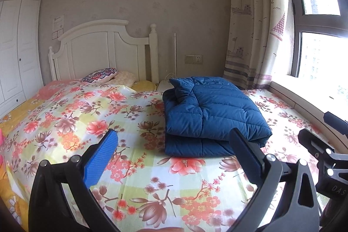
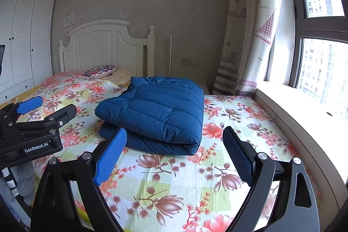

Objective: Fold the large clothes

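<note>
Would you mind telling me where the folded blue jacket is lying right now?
The folded blue jacket lies on the floral bedsheet, centre in both wrist views, toward the window side, just beyond the open fingertips.

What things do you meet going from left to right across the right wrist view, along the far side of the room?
White wardrobe → white headboard → wall socket → patterned curtain → window.

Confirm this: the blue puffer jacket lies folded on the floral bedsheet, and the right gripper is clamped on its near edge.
Not clamped. The right wrist view shows the right gripper open, holding nothing, its pads short of the blue puffer jacket. The jacket does lie folded on the floral bedsheet.
</note>
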`<state>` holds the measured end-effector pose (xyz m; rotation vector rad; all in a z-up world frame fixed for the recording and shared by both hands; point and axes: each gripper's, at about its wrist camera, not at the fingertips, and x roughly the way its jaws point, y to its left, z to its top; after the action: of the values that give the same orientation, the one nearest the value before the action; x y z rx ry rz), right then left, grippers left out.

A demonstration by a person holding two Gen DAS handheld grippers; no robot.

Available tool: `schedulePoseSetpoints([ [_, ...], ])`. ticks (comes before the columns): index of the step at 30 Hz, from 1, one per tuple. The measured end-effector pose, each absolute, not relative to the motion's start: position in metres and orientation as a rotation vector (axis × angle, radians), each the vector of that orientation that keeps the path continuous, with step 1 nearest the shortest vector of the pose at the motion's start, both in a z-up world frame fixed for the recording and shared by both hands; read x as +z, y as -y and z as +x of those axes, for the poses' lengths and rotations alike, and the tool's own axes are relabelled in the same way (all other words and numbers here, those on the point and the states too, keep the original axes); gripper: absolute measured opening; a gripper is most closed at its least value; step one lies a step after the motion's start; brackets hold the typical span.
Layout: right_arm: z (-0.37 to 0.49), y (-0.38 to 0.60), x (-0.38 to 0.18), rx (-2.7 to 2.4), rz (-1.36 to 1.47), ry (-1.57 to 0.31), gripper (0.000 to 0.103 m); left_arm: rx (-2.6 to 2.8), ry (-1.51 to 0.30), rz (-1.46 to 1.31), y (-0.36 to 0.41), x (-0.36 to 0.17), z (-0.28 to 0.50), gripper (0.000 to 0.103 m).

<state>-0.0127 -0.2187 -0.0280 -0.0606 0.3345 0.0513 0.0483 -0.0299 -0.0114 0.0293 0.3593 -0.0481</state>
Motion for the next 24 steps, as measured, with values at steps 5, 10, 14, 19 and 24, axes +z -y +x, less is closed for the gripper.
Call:
schedulePoseSetpoints([
  [5,-0.0147,0.2184,-0.0267,0.046,-0.067,-0.325,0.087,-0.046,-0.365,0.029,0.0294,-0.0127,0.0491,0.101],
  [10,-0.0157,0.2168,-0.0259,0.049,-0.076,-0.323,0.087,-0.046,-0.366,0.029,0.0291,-0.0127,0.0490,0.101],
  [14,-0.0172,0.2162,-0.0244,0.055,-0.082,-0.318,0.087,-0.046,-0.366,0.029,0.0290,-0.0134,0.0493,0.101],
  [19,-0.0174,0.2168,-0.0239,0.056,-0.081,-0.317,0.087,-0.045,-0.367,0.029,0.0288,-0.0135,0.0493,0.101],
  [24,-0.0174,0.2170,-0.0238,0.056,-0.081,-0.317,0.087,-0.044,-0.367,0.027,0.0285,-0.0141,0.0489,0.101],
])
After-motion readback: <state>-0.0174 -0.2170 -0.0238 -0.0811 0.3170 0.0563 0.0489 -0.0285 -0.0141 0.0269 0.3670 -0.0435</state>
